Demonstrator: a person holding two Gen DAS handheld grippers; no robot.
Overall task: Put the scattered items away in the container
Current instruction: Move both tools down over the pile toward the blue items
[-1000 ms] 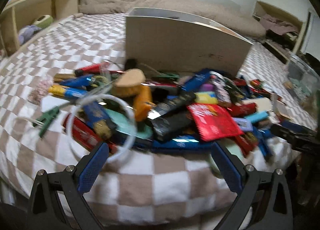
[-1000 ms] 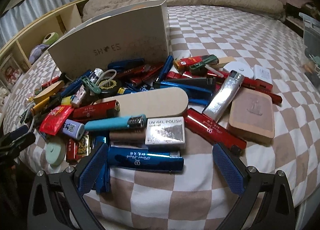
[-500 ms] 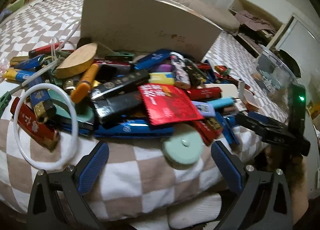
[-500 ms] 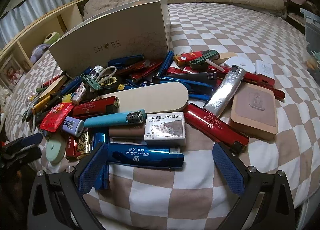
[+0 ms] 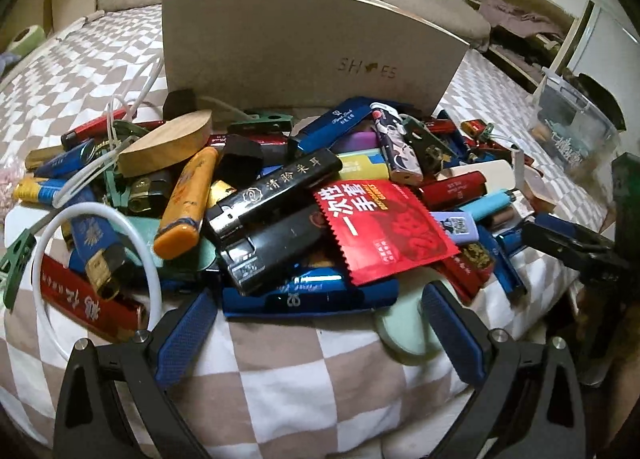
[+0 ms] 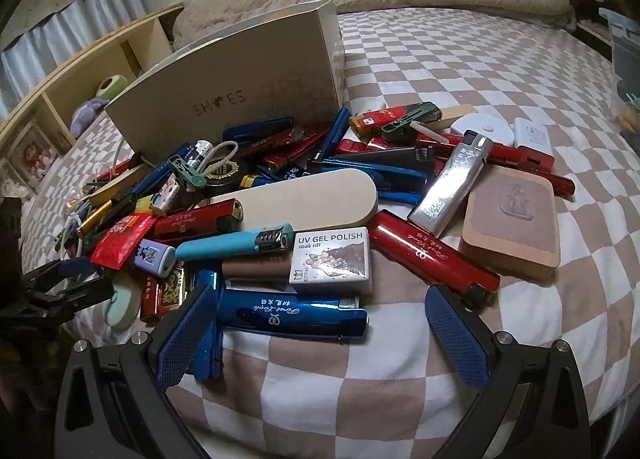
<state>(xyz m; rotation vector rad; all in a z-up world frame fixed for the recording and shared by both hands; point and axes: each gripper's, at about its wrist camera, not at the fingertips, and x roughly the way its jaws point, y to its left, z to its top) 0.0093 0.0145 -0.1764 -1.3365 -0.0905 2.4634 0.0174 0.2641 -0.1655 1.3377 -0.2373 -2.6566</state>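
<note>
Left gripper (image 5: 320, 323) had come in closer and lower on the pile over the last second — jaws spread wide, holding nothing, its blue pads flanking the near edge of the heap, where a blue lighter (image 5: 310, 293) lay crosswise just ahead with a red sachet (image 5: 384, 231) overlapping it. Right gripper (image 6: 316, 325) had barely shifted — also spread and empty, poised over another blue lighter (image 6: 292, 315) with the UV gel polish box (image 6: 330, 255) just behind it.

The shoe box (image 5: 304, 47) stood upright on the checked bedspread (image 5: 280, 391), at the far side of the heap, touching it. Its inside was hidden.

Judgement: no item lifted yet; sorting looked barely begun. The left's approach suggested a first pick from the near edge, likely the blue lighter. Overlapping items could drag along.
</note>
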